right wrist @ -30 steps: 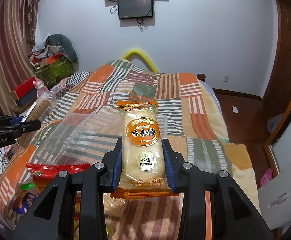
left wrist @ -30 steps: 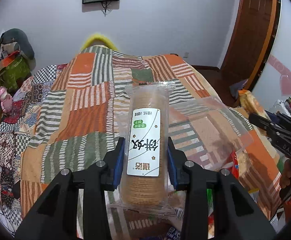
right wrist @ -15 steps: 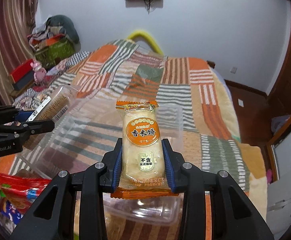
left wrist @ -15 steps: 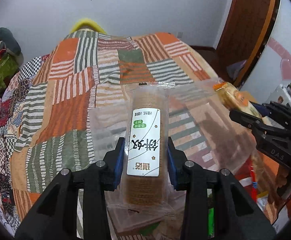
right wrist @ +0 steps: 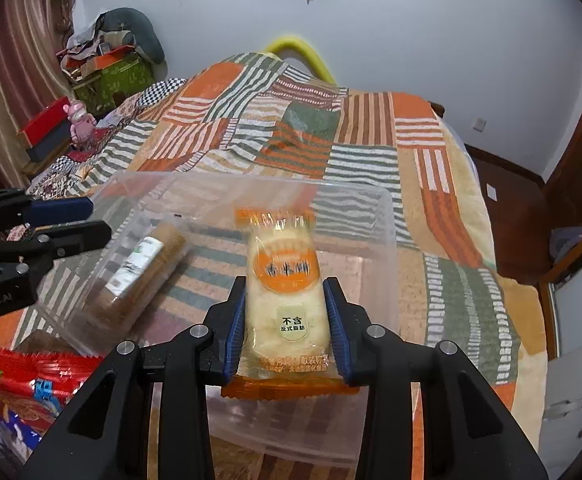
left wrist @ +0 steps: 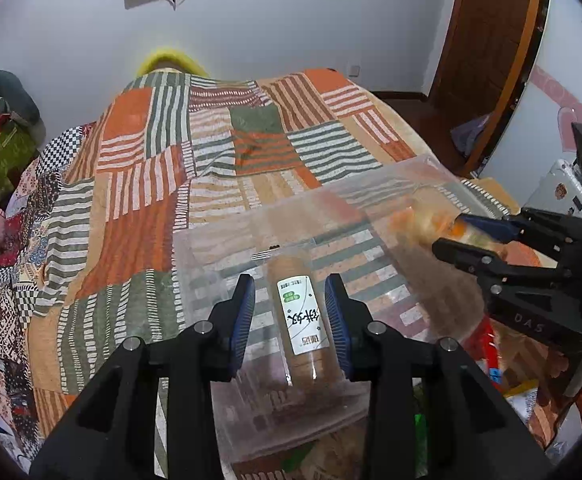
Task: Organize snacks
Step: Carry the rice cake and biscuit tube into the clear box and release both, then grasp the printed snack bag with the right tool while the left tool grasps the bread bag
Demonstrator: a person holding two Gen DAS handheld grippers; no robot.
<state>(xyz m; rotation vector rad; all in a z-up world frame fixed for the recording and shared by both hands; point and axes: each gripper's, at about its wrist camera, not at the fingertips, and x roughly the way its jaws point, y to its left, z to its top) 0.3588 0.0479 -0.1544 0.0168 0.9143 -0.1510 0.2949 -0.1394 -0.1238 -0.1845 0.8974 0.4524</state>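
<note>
Left wrist view: left gripper (left wrist: 290, 312) spread apart, blue pads clear of biscuit sleeve (left wrist: 302, 322) on both sides, gap visible each side. Sleeve lying inside clear plastic bin (left wrist: 227, 248) on its floor, white label up, slightly angled. Right gripper (left wrist: 457, 236) entering from right edge, over bin's right side, blurred orange-wrapped pack between its fingers. Bin resting on patchwork striped bedspread (left wrist: 139, 184). Right wrist view: right gripper (right wrist: 290, 312) clenched on rice cracker pack (right wrist: 287, 292), orange ends, round orange label, pads pressing both long sides; pack held above bin (right wrist: 387, 216), upper part motion-blurred. Biscuit sleeve (right wrist: 143, 268) seen at bin's left side, lying flat, tilted diagonally. Left gripper (right wrist: 79, 220) at left edge, fingers above the sleeve, not touching it. Red snack bags (right wrist: 31, 376) piled just outside bin at lower left. Pink bear figure (right wrist: 78, 120) and red box (right wrist: 45, 128) off beside bed, far left.
</note>
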